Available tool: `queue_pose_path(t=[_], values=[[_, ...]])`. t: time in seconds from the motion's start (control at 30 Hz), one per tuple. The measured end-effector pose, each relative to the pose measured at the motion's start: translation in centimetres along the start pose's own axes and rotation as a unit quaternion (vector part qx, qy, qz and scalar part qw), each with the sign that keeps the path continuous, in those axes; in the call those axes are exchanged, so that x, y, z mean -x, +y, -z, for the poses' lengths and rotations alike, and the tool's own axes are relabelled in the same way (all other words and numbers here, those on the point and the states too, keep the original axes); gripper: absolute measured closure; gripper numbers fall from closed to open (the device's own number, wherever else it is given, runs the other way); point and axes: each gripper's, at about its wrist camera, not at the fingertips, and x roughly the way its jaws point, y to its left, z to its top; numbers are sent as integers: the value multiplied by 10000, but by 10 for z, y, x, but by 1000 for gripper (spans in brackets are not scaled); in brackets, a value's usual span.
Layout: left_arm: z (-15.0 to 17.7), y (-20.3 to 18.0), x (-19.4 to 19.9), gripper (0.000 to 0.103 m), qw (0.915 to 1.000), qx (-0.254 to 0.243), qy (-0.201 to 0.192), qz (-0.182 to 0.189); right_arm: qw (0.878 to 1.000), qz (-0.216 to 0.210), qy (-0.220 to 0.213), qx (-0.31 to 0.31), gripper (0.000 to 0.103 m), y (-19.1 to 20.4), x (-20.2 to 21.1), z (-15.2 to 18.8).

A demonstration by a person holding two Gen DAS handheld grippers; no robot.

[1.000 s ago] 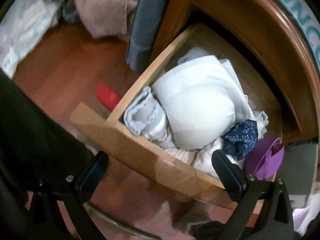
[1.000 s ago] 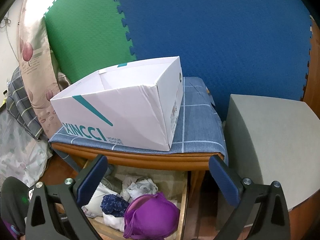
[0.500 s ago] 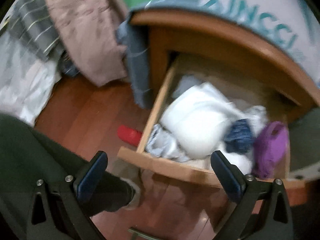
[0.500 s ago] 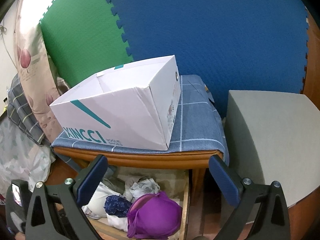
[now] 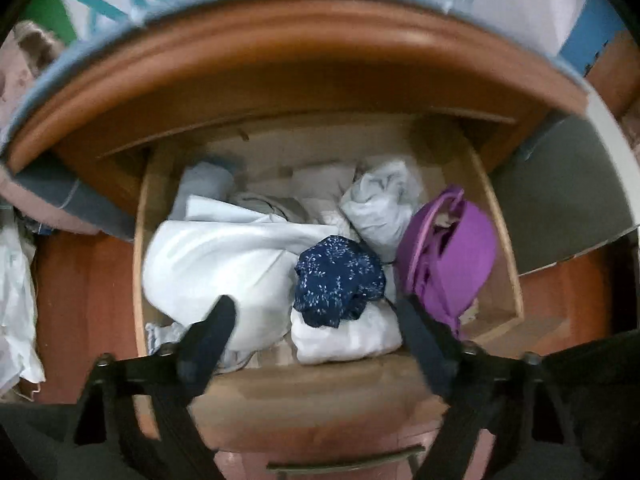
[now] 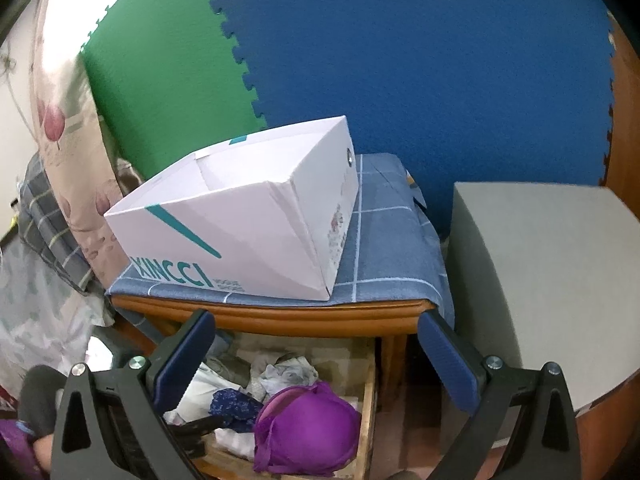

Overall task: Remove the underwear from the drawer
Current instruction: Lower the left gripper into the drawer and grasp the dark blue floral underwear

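Note:
The wooden drawer (image 5: 502,240) stands pulled out, full of clothes. A navy floral piece of underwear (image 5: 338,280) lies on white cloth near the front, with a purple bra (image 5: 452,264) to its right and a big white folded garment (image 5: 216,264) to its left. My left gripper (image 5: 316,322) points down over the drawer's front. Its jaws are closing, with the navy piece and the white cloth between them; the pads do not press on either. My right gripper (image 6: 314,332) hangs open and holds nothing, higher up in front of the nightstand, above the purple bra (image 6: 308,428) and the navy piece (image 6: 234,402).
A white shoe box (image 6: 248,216) sits on the blue checked cloth (image 6: 384,248) over the nightstand. A grey box (image 6: 540,280) stands to the right, pillows and bedding (image 6: 60,200) to the left. Blue and green foam mats (image 6: 400,60) cover the wall.
The left gripper has swung from the drawer's left side to straight over its front, rolling as it went, and its jaws have narrowed. The right gripper has hardly moved.

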Motion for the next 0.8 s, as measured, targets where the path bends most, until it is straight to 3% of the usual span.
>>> queue_pose_path(t=[0.33, 0.5, 0.8], values=[[-11, 12, -40, 30, 9973, 478, 544, 104, 9992, -183, 72, -361, 0, -17, -2, 2], [-17, 4, -49, 14, 9975, 288, 643, 49, 9991, -235, 106, -351, 0, -16, -3, 2], [-27, -2, -70, 1, 9953, 178, 933, -169, 9989, -265, 171, -346, 0, -15, -5, 2]])
